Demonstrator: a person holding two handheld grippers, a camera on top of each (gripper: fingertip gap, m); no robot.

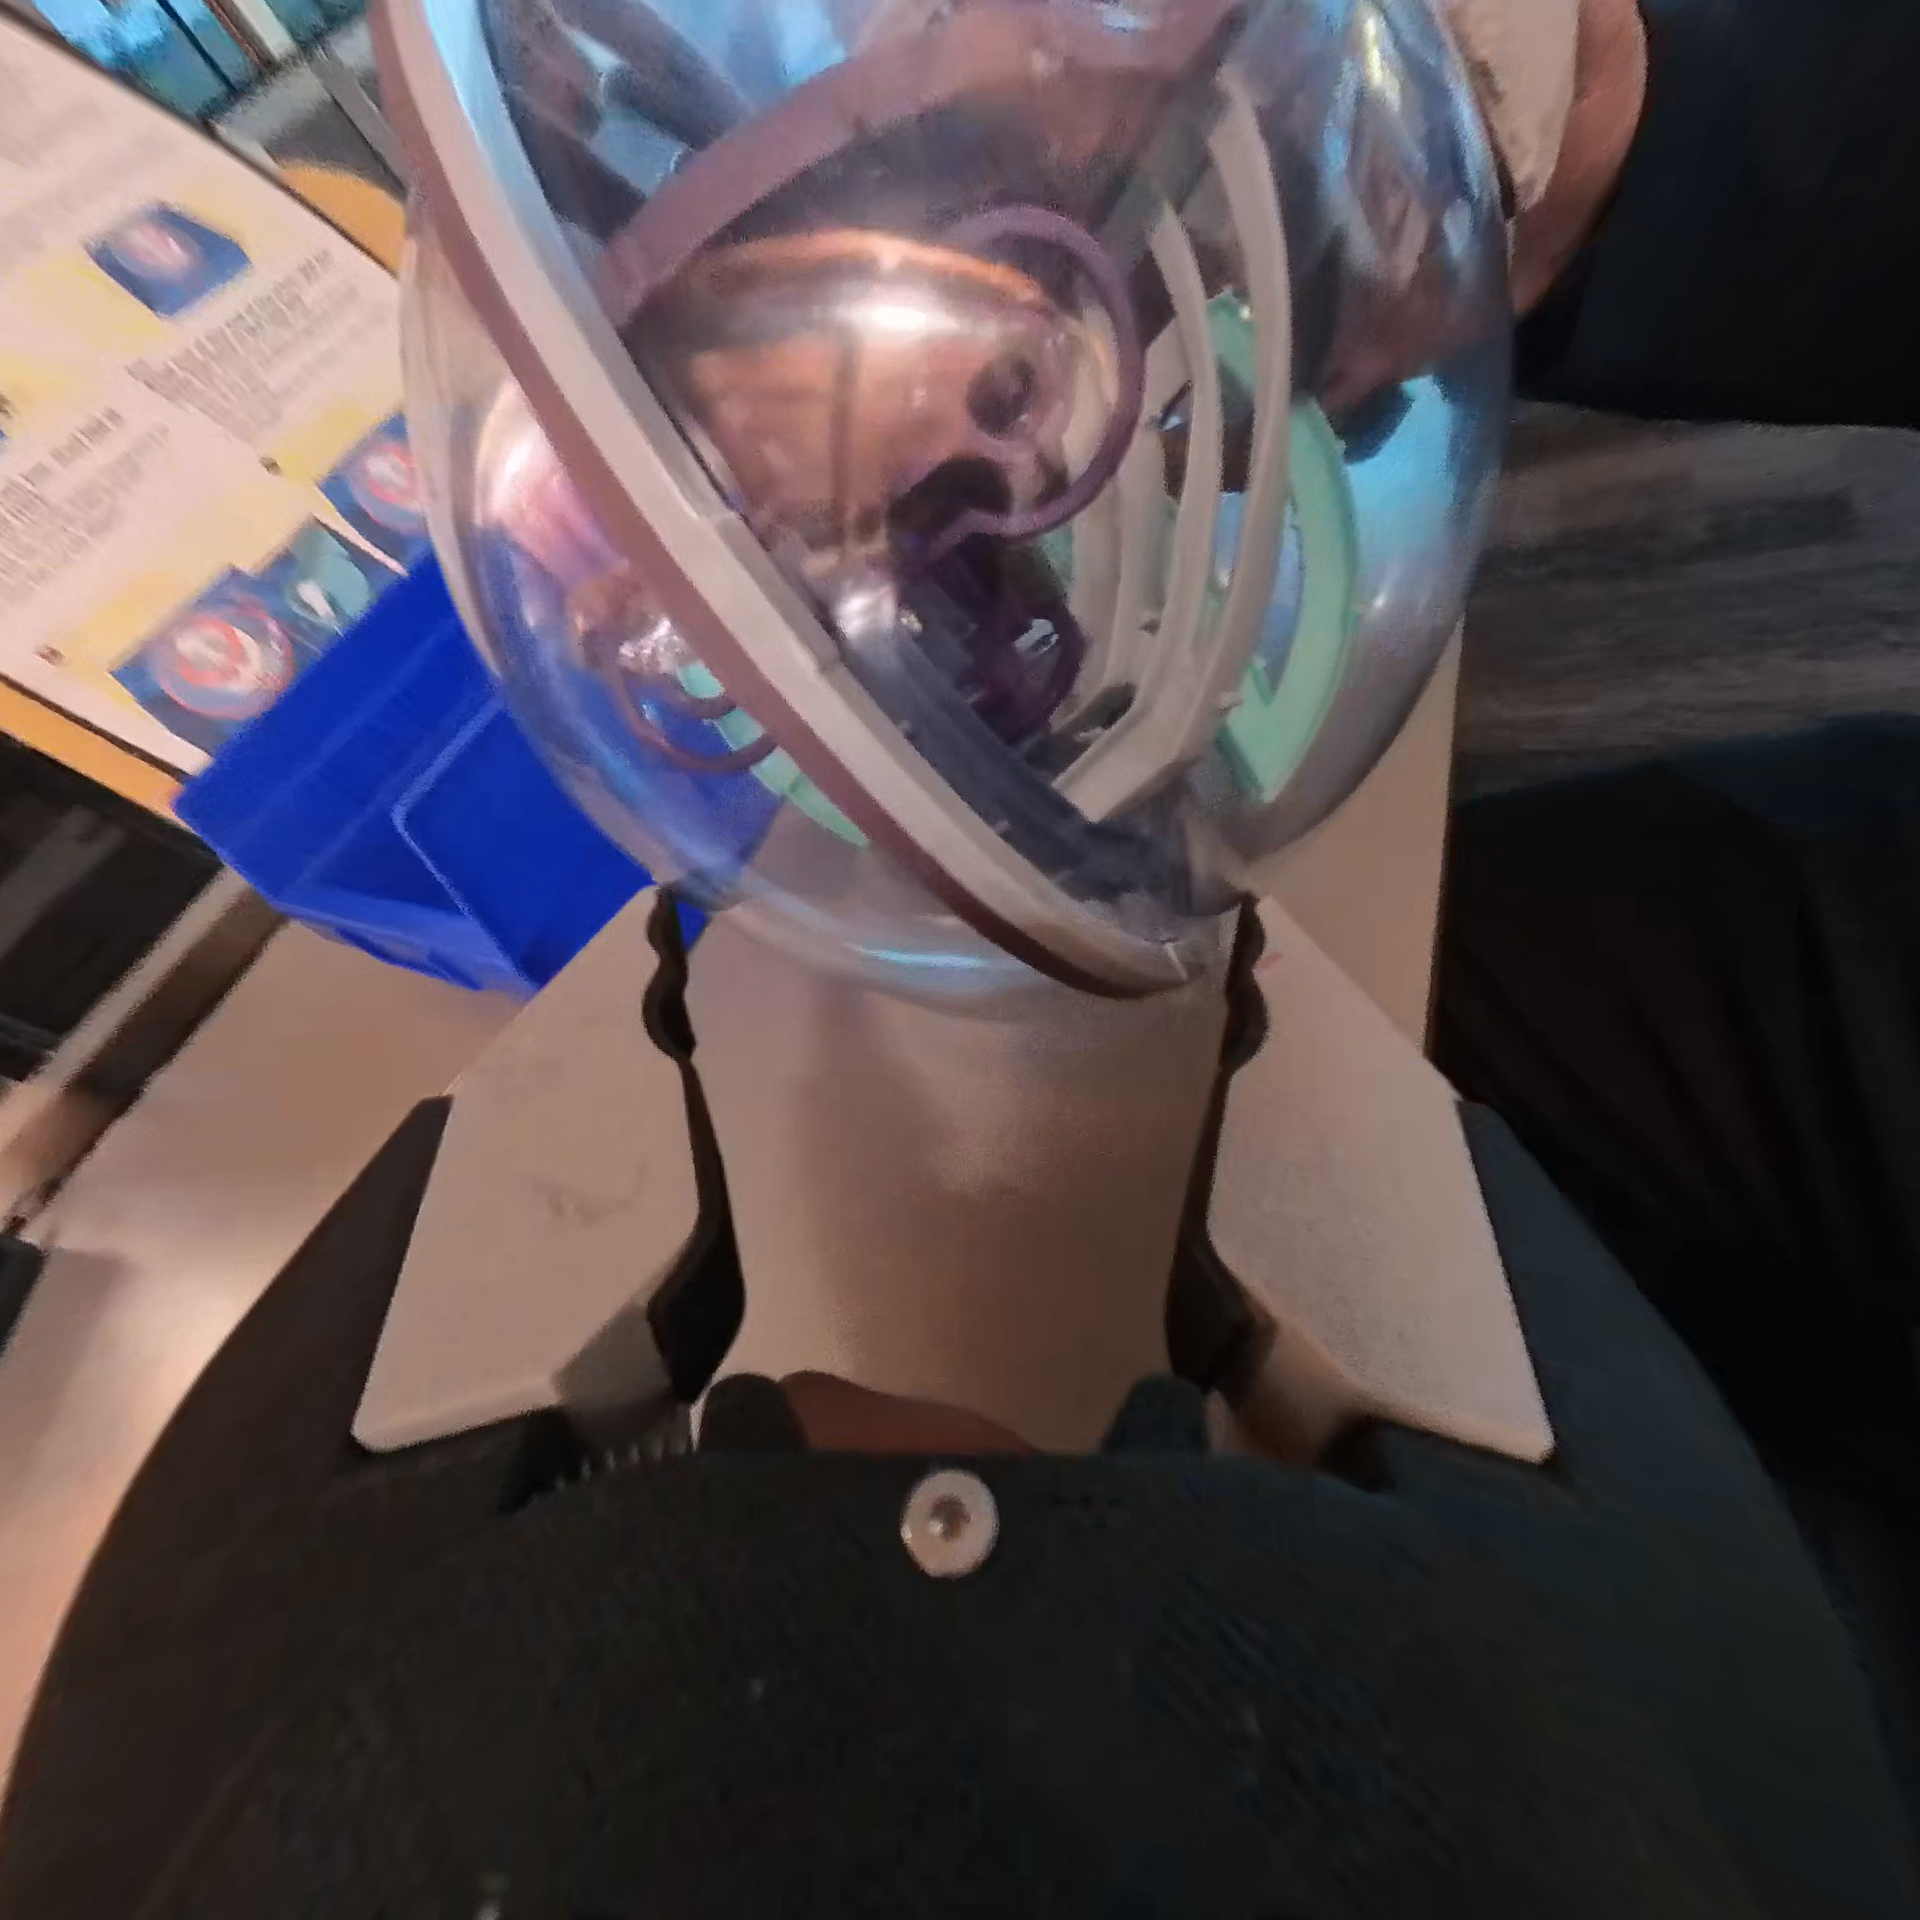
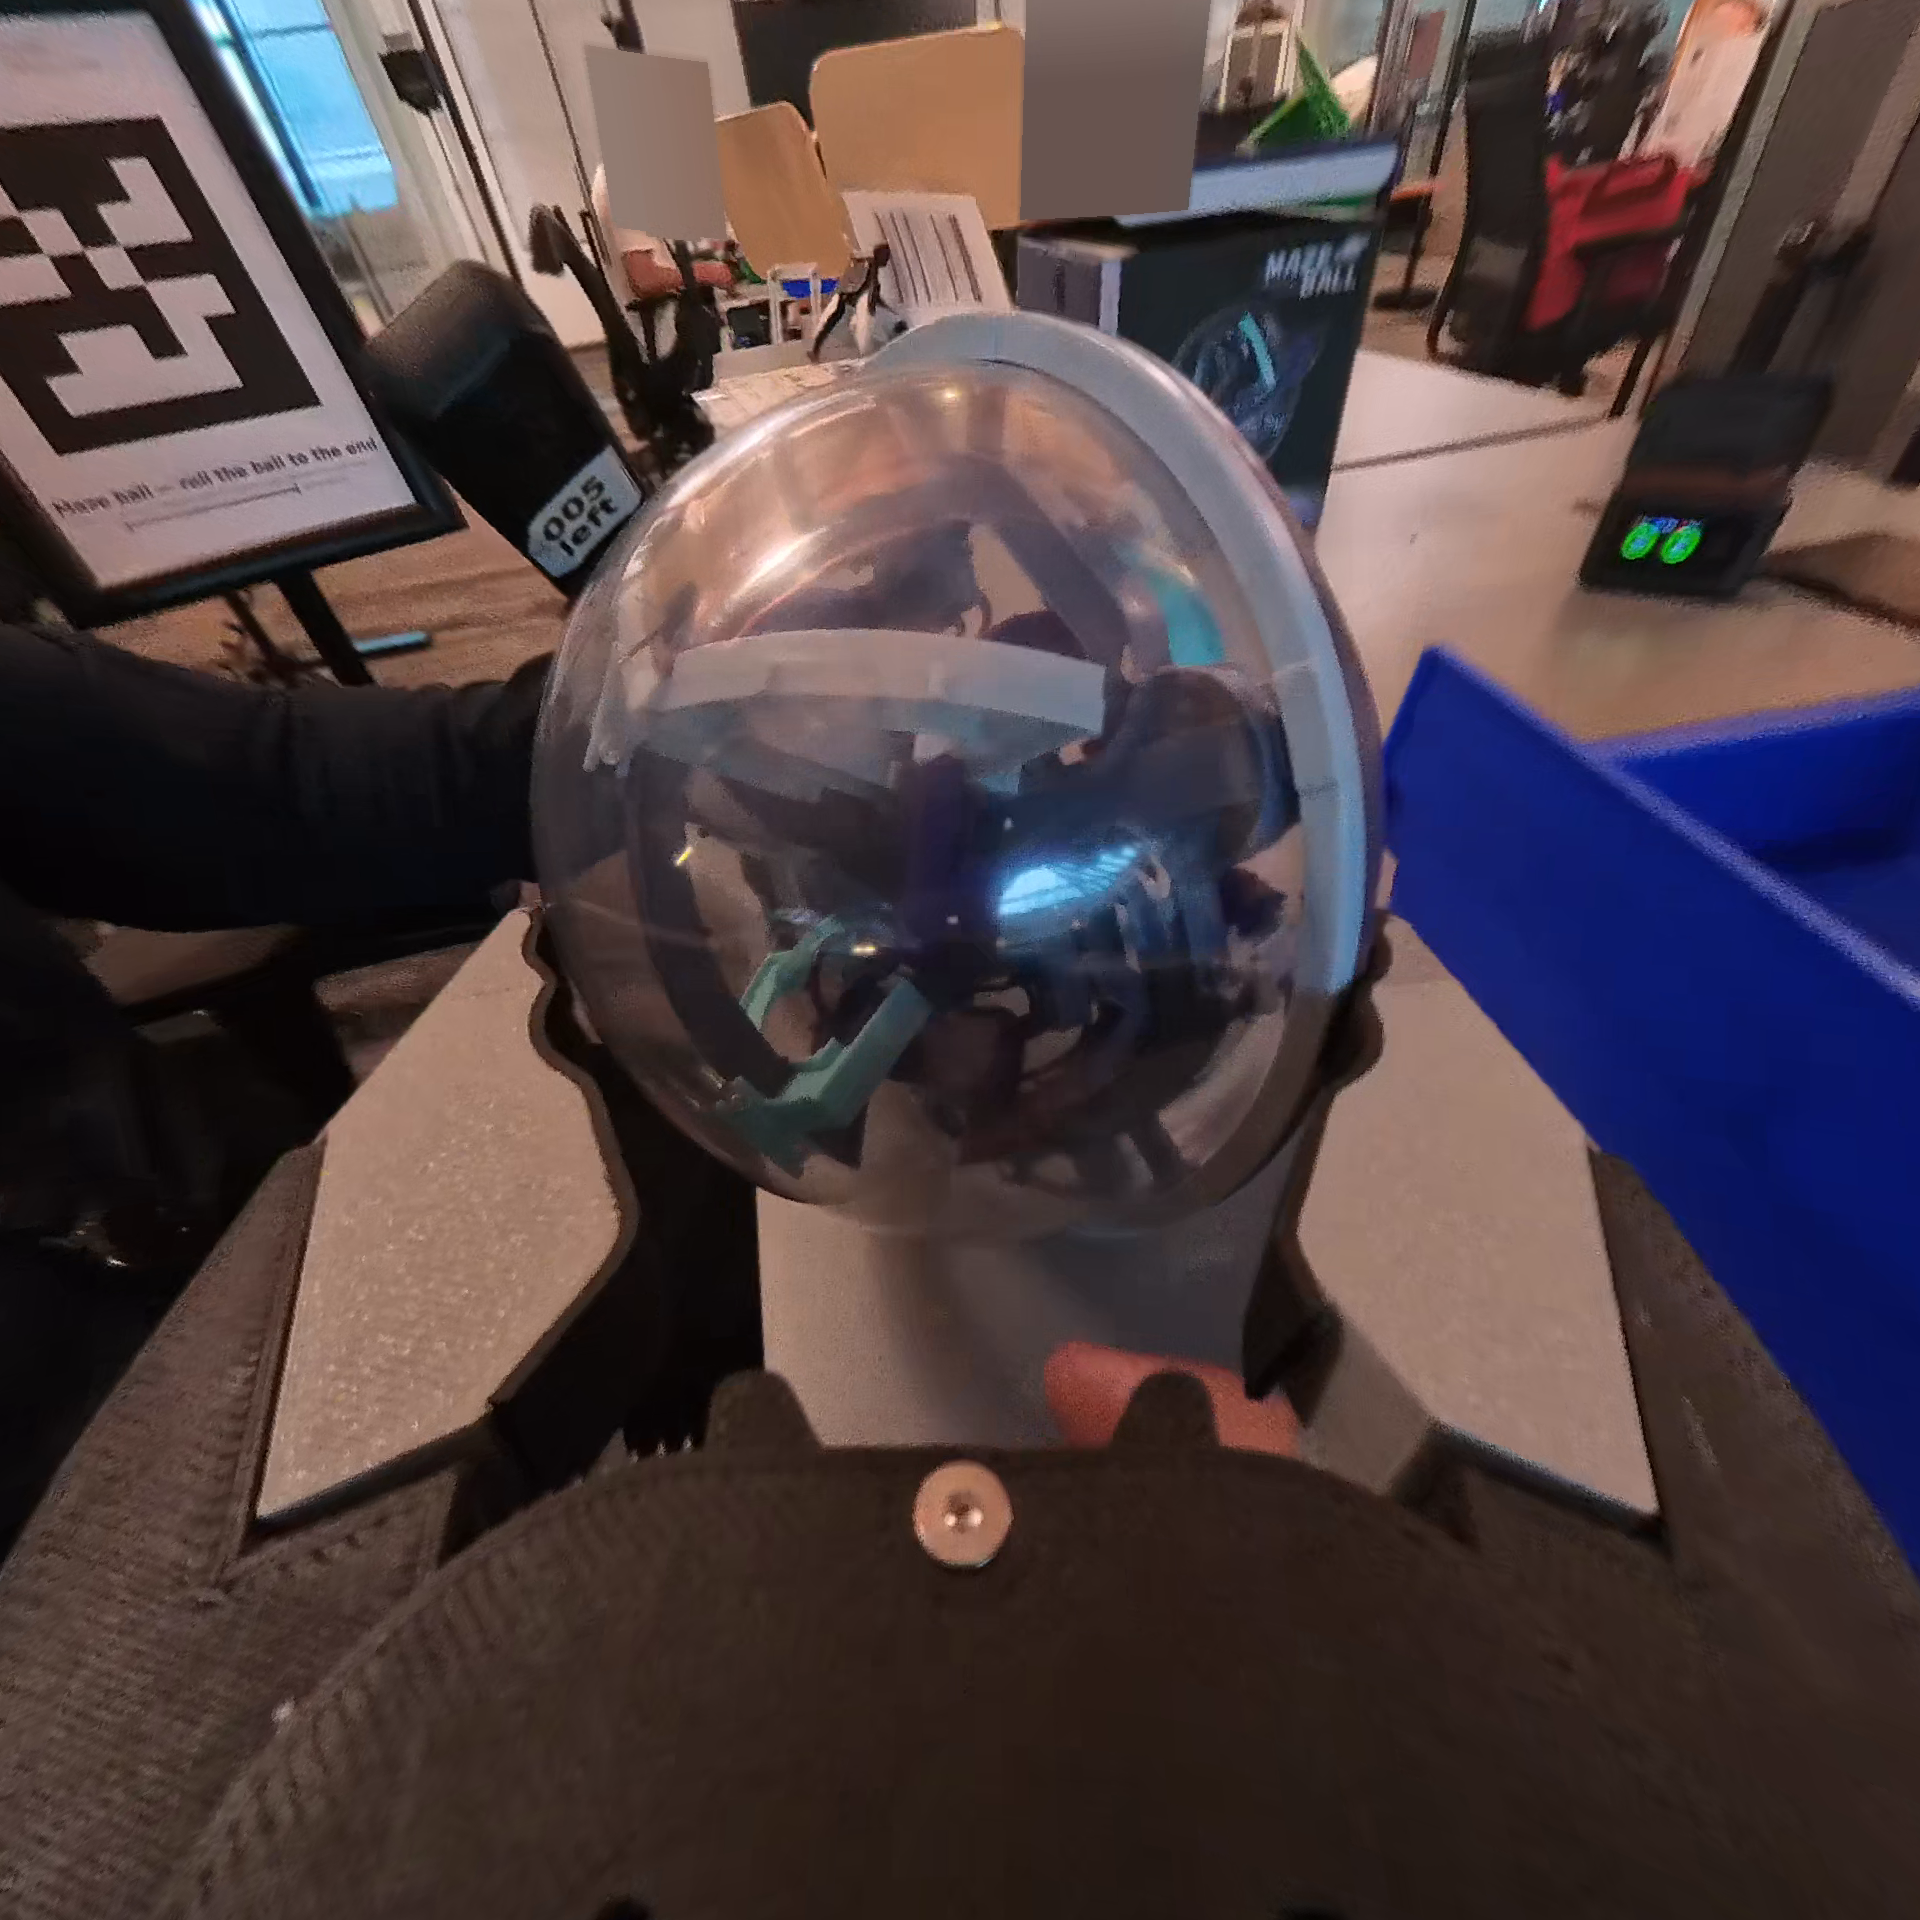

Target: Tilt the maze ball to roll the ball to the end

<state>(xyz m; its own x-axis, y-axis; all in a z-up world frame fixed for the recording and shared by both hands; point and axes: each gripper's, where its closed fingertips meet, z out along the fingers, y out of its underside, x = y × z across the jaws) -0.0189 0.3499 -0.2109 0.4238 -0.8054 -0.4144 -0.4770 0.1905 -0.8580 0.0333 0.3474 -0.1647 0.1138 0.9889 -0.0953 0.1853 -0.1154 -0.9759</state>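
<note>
clearly both the left tool [image 1: 961, 925] and right tool [image 2: 956, 997] pinch the maze ball [image 2: 935, 790] between their tips.

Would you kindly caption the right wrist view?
Right claw grips the clear maze ball beside a blue bin.

The right gripper [image 2: 956, 997] clamps the maze ball [image 2: 935, 790], a clear sphere with a grey seam band arcing from twelve to three o'clock and teal and purple tracks inside; its fingers press both flanks. At nine o'clock a dark sleeve [image 2: 260, 779] reaches the ball. A blue bin [image 2: 1662, 935] sits at three o'clock, and a framed marker sign [image 2: 156, 312] stands at ten o'clock.
</note>
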